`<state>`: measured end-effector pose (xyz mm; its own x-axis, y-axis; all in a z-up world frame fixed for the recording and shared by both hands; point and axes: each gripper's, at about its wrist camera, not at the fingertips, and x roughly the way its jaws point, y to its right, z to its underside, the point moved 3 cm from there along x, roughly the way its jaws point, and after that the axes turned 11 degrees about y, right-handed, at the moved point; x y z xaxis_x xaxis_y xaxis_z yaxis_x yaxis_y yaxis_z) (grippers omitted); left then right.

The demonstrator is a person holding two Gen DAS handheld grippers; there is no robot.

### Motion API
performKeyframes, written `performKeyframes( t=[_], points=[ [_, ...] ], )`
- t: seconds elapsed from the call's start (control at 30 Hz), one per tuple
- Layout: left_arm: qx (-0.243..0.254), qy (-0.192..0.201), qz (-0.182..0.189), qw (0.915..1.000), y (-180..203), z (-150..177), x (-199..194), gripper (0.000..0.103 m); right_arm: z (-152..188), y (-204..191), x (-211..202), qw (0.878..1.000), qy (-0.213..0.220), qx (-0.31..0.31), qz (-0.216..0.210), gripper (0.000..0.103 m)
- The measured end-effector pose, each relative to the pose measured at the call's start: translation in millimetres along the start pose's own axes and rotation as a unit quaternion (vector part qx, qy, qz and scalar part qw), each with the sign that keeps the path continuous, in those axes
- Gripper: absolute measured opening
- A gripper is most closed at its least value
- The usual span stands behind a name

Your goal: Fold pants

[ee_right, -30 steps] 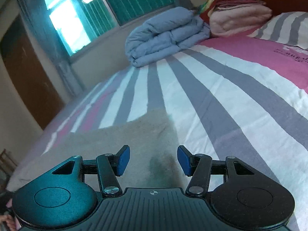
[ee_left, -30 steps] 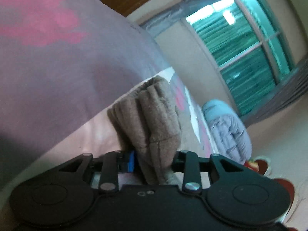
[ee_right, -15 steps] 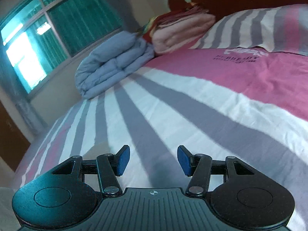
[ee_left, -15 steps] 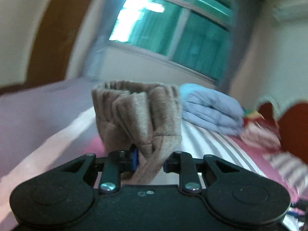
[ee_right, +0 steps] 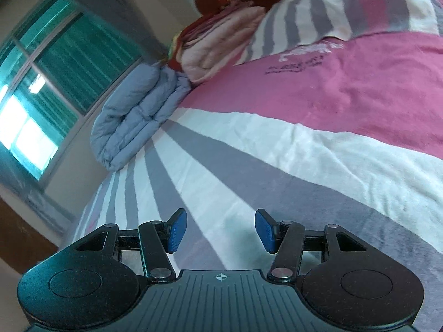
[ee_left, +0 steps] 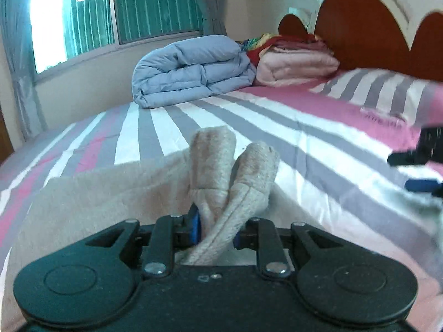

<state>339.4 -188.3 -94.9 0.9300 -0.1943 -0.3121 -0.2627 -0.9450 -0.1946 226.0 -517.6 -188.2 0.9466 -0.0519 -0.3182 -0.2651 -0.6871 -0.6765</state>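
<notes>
Beige fleece pants point(ee_left: 91, 202) lie on the striped bed, spread to the left in the left wrist view. My left gripper point(ee_left: 216, 227) is shut on a bunched end of the pants point(ee_left: 235, 166), which sticks up between the fingers. My right gripper point(ee_right: 220, 231) is open and empty, low over the bedsheet; no pants show in its view. It also shows at the right edge of the left wrist view point(ee_left: 420, 166), blurred.
The bed has a striped pink, grey and white sheet point(ee_left: 290, 127). A folded blue duvet point(ee_left: 191, 69) and stacked pink blankets point(ee_left: 296, 63) sit at the far side by the window. A striped pillow point(ee_right: 346, 8) and a wooden headboard point(ee_left: 368, 33) lie to the right.
My left gripper has swung round and come down level with the bed, still holding the pants. My right gripper has turned from over the pants toward the pillow and tilted.
</notes>
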Motion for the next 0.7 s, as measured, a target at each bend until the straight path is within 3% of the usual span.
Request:
performKeyframes(
  t=[0.2,0.33,0.37,0.43,0.47,0.5,0.53,0.6,0.7],
  points=[
    [0.049,0.032,-0.042,0.9974,22,1,-11,0.011,2,1,5,1.000,-0.013,-0.003,0.000,0.055],
    [0.109,-0.006,-0.032,0.9935,38,11,-7,0.013,6,0,10,1.000,-0.021,-0.001,0.002,0.055],
    [0.106,0.001,-0.030,0.9939,37,12,-10,0.021,6,-1,11,1.000,-0.022,-0.002,0.002,0.055],
    [0.056,0.008,0.011,0.9983,28,9,-19,0.046,6,-1,11,1.000,-0.022,-0.005,0.002,0.055],
    [0.032,0.019,0.042,0.9984,24,7,-27,0.073,6,-1,10,1.000,-0.022,-0.006,0.002,0.055],
    [0.014,0.037,0.067,0.9969,20,6,-36,0.087,6,-1,9,1.000,-0.022,-0.007,0.002,0.055],
    [0.002,0.054,0.073,0.9959,15,5,-46,0.086,5,0,9,1.000,-0.021,-0.008,0.002,0.055],
    [-0.030,0.063,0.064,0.9955,-3,3,-60,0.074,6,-1,8,1.000,-0.021,-0.011,0.003,0.055],
    [-0.093,0.109,0.010,0.9896,-59,3,-92,0.080,8,-9,4,1.000,-0.019,-0.018,-0.018,0.055]
  ],
)
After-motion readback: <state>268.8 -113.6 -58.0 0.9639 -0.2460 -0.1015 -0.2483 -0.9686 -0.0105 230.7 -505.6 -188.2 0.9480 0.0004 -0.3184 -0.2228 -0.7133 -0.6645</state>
